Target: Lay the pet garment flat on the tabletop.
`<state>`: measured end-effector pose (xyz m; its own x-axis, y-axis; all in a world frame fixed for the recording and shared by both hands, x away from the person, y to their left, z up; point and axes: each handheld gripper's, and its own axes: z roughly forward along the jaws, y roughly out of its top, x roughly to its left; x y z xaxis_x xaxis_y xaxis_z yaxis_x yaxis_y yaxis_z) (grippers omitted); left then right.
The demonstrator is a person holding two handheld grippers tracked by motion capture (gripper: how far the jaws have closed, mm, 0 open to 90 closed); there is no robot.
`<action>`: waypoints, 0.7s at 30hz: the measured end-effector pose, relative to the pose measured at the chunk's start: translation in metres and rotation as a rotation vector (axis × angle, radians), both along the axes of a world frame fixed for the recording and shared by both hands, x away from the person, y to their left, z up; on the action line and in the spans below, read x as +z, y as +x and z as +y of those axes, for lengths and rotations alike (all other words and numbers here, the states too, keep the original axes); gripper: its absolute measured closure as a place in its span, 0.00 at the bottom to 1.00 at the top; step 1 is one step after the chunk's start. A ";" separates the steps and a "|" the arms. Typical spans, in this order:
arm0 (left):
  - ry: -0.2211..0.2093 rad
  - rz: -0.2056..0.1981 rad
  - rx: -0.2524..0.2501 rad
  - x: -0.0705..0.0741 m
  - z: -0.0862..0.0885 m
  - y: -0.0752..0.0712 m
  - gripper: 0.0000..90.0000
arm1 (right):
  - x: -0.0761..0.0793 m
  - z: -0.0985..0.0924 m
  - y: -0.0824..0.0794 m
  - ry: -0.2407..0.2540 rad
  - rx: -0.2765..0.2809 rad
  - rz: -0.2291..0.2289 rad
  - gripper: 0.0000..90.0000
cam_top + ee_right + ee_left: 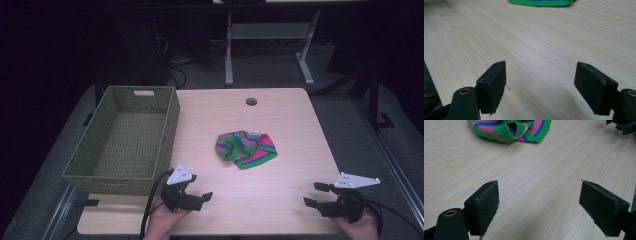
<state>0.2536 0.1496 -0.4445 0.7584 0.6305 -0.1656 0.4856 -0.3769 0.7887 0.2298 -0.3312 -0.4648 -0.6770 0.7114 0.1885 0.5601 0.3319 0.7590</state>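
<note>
Both the left gripper (199, 192) and right gripper (313, 194) gape empty near the unlabelled striped knit (245, 148).

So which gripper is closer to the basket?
The left gripper, right beside the near corner of the woven basket. The right gripper sits at the table's opposite near corner.

We see a light wooden table (280, 195) with a round hole (251, 102) near the middle of its far edge. On it, at the left, sits an olive woven basket (95, 165), its near left corner overhanging the table's left edge. A crumpled striped knit (245, 148) in green, pink and blue lies near the table's centre, well apart from the basket.
</note>
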 end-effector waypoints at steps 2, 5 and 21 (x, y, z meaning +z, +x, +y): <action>0.001 0.003 -0.001 -0.001 0.000 0.001 0.18 | 0.000 0.001 0.001 0.019 0.016 0.003 0.28; 0.002 0.009 -0.011 -0.001 -0.001 0.002 0.18 | 0.002 0.004 0.002 0.039 0.030 0.009 0.28; -0.011 0.002 -0.001 -0.001 0.003 0.000 0.18 | 0.019 0.019 0.023 0.009 0.072 0.005 0.24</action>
<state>0.2537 0.1525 -0.4458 0.7586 0.6279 -0.1739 0.4868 -0.3688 0.7918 0.2527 -0.3120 -0.4454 -0.7257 0.6588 0.1983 0.5385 0.3645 0.7597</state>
